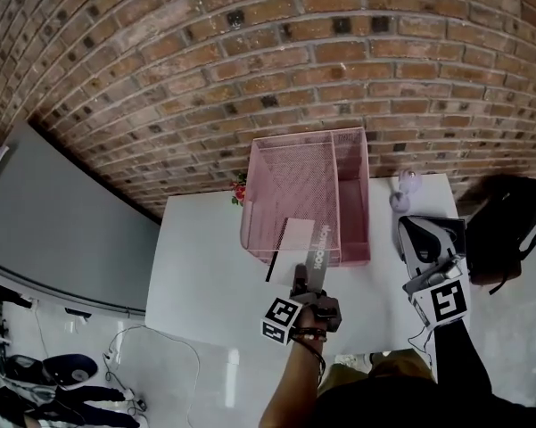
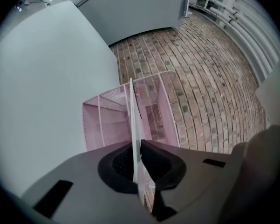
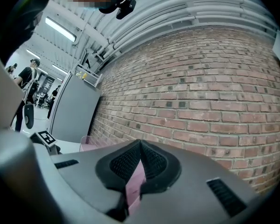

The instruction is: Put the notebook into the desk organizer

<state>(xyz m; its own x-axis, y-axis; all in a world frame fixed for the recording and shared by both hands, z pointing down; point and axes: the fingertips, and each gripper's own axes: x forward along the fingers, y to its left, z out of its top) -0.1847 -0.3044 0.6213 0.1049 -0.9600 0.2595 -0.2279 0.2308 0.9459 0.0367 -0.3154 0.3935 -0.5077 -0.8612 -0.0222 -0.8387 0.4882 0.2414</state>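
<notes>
**Head view.** The left gripper [image 1: 300, 285] is clamped on the near end of the notebook [image 1: 305, 246]. The notebook is thin and flat, with a white face and a grey spine that carries print. It reaches forward from the jaws, and its far end lies over the front wall of the organizer [image 1: 309, 137]. I cannot tell from here whether that end is inside. The organizer is a pink wire-mesh box, with a wide bay on the left and a narrow one on the right. It stands on a smooth white table [image 1: 205, 266]. The right gripper [image 1: 417, 237] hovers to the right of the organizer and touches nothing. A black bag [image 1: 510, 230] lies beyond the table's right edge.

**Left gripper view.** The dark ribbed pads [image 2: 153, 160] are all but together, squeezing the notebook [image 2: 132, 120]. It shows edge-on as a thin pale sheet standing upright between them. Straight ahead is the organizer [image 2: 102, 120], its mesh walls and inner divider plain to see. The table [image 2: 37, 101] lies to the left and rough red brick [image 2: 209, 78] to the right.

**Right gripper view.** The right gripper [image 3: 140, 143] has its jaws closed, with the tips meeting and nothing held between them. A pink sliver shows through the slit below the tips. The background is a brick wall [image 3: 200, 101].
</notes>
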